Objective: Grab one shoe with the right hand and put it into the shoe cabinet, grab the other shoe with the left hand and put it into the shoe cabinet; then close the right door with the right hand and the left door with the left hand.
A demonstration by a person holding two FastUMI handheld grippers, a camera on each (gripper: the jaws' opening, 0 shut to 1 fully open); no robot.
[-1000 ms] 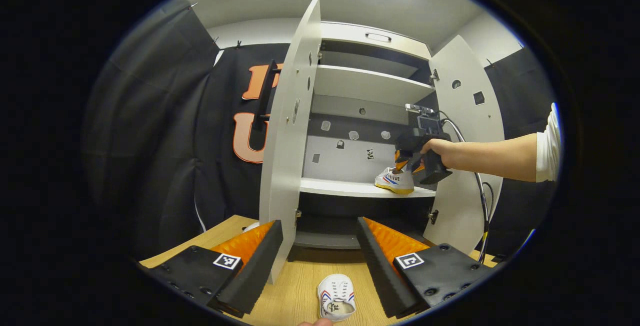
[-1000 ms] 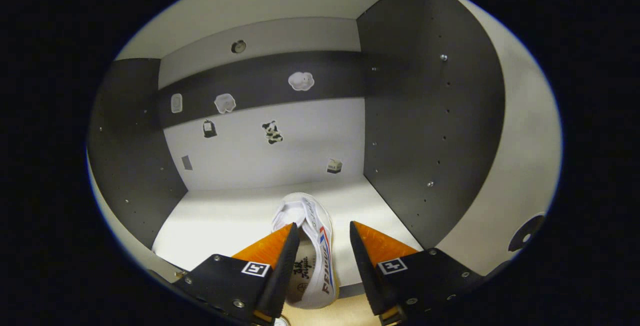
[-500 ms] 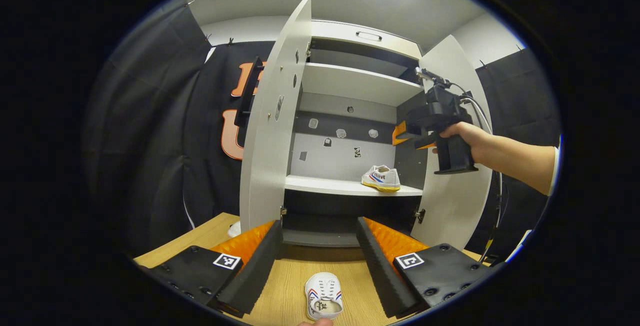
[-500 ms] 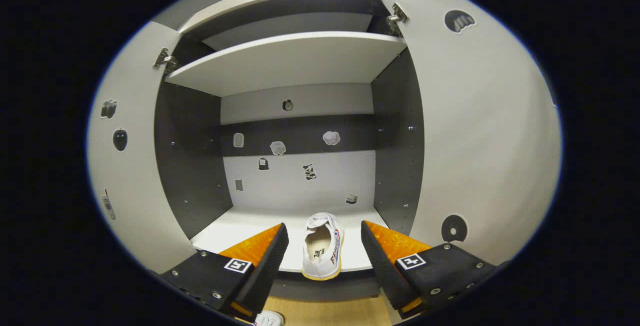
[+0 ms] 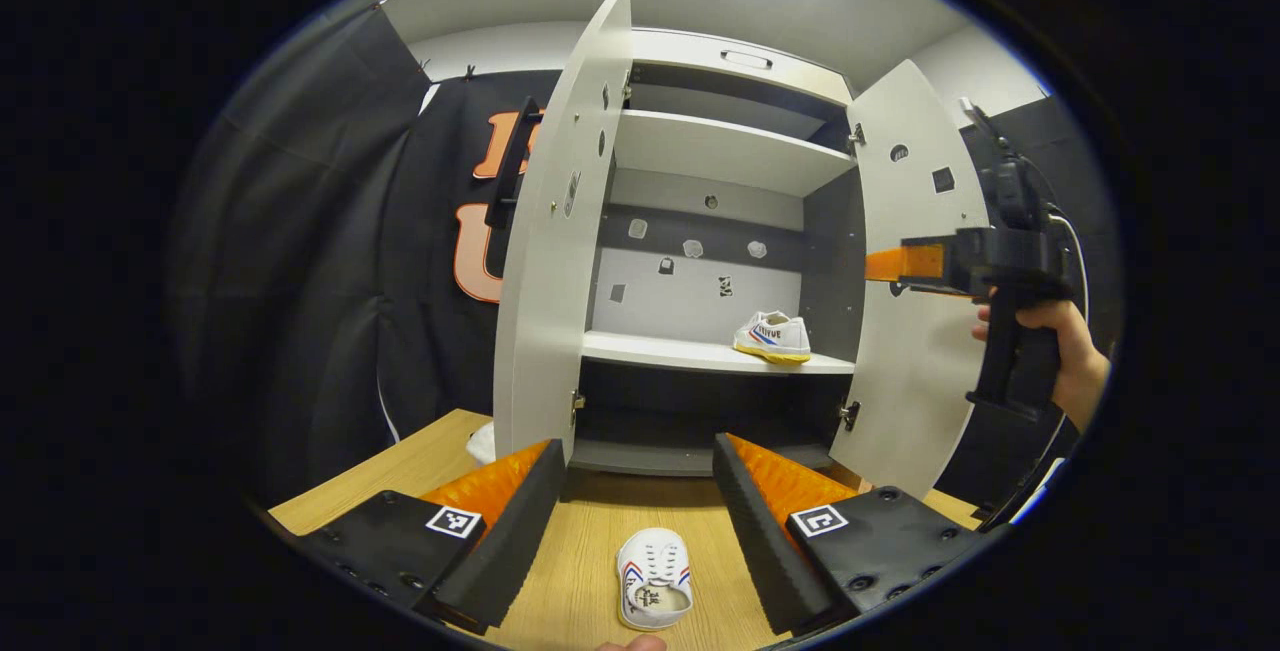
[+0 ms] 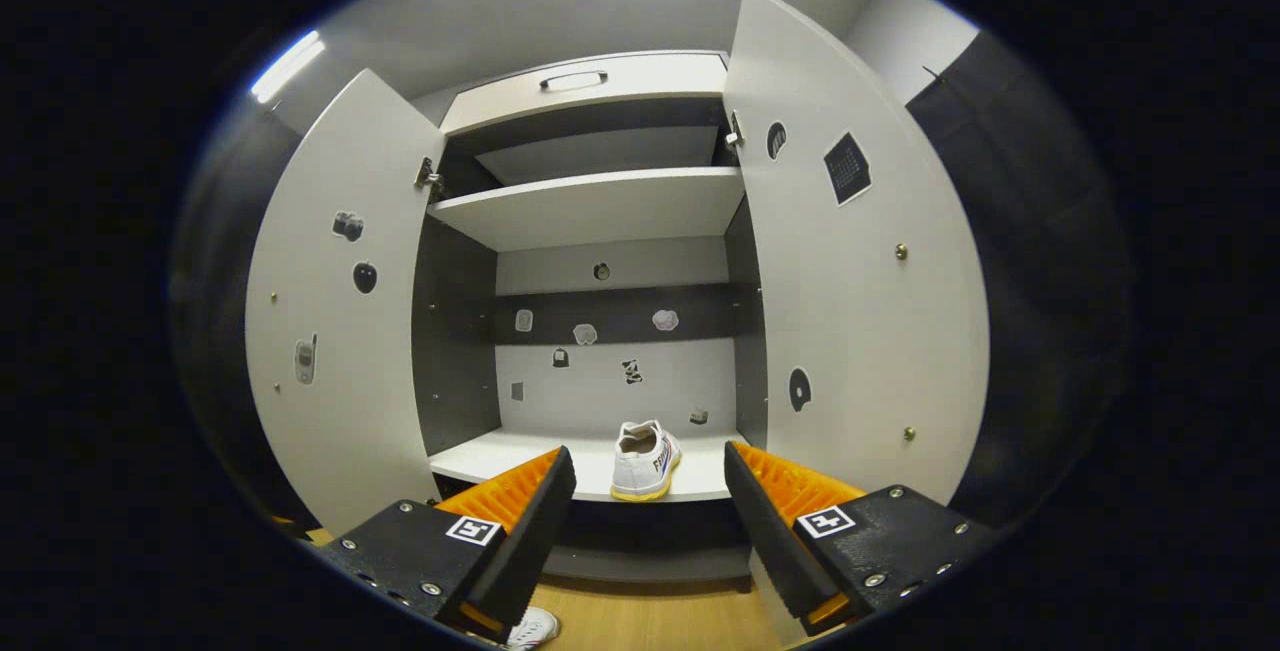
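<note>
A shoe cabinet [image 5: 720, 231] stands on a wooden surface [image 5: 590, 551] with both doors swung open. The left door [image 5: 550, 231] and the right door [image 5: 910, 281] each carry a few small stickers on their inner faces.

One white shoe [image 5: 772, 336] sits on the cabinet's middle shelf [image 5: 680, 353], toward the right end and close to the front edge. In the right gripper view its heel faces out toward the room and its toe points to the back wall, so its long axis runs front to back, angled slightly. It stands upright on its sole.

The second white shoe [image 5: 652, 577] lies on the surface in front of the cabinet, well apart from the first. Its sole is down, its laces face up, and its long axis runs toward the cabinet, toe pointing at it.

The left claw [image 5: 630, 521] hovers just above this second shoe with its fingers spread wide and empty; the shoe shows in the gap between them, untouched.

The right claw [image 6: 648, 521] is also spread wide and holds nothing. It is aimed at the open cabinet from outside, level with the middle shelf. In the left gripper view a hand [image 5: 1060, 361] holds it out in front of the right door.
</note>
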